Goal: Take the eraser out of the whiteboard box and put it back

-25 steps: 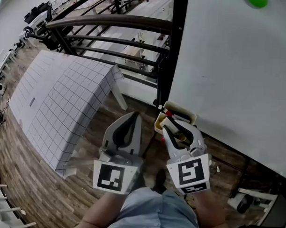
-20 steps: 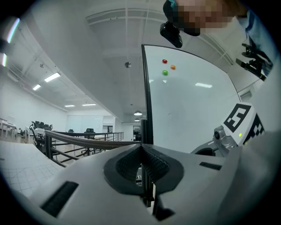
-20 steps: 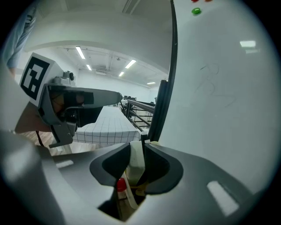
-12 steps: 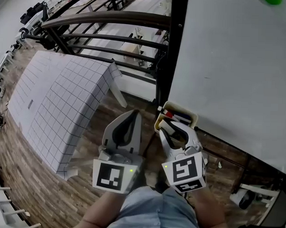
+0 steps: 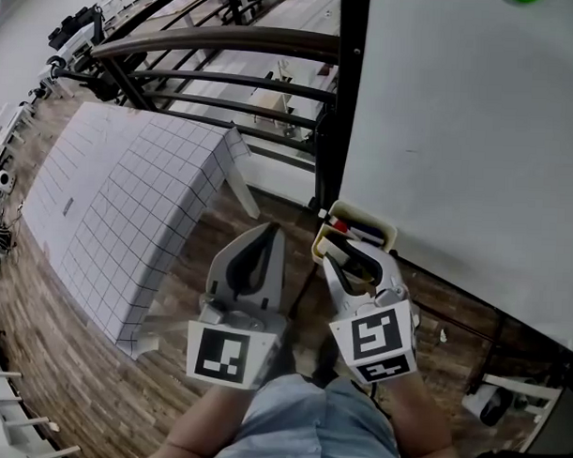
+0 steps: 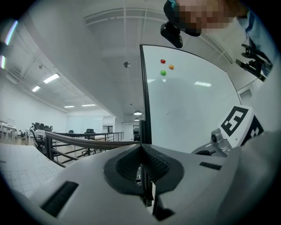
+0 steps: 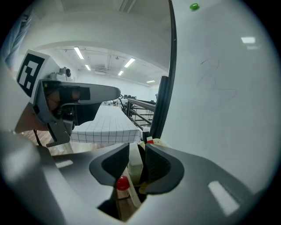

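The cream whiteboard box (image 5: 360, 222) hangs at the whiteboard's (image 5: 477, 136) lower left corner, with markers inside. My right gripper (image 5: 349, 258) reaches into it from the near side. In the right gripper view a pale eraser (image 7: 135, 166) with a dark face stands upright between the pads (image 7: 156, 166). The jaws are opening and sit close to its sides without clearly pressing. A red marker cap (image 7: 122, 183) lies just under the jaws. My left gripper (image 5: 260, 243) hovers to the left of the box, shut and empty.
The whiteboard's black frame post (image 5: 333, 131) rises just left of the box. A table with a checked cloth (image 5: 128, 199) stands to the left, with a dark railing (image 5: 218, 43) behind it. A wheeled stand foot (image 5: 492, 400) sits on the wooden floor at lower right.
The right gripper has drawn back slightly towards me at the box's near edge. The left gripper has kept still.
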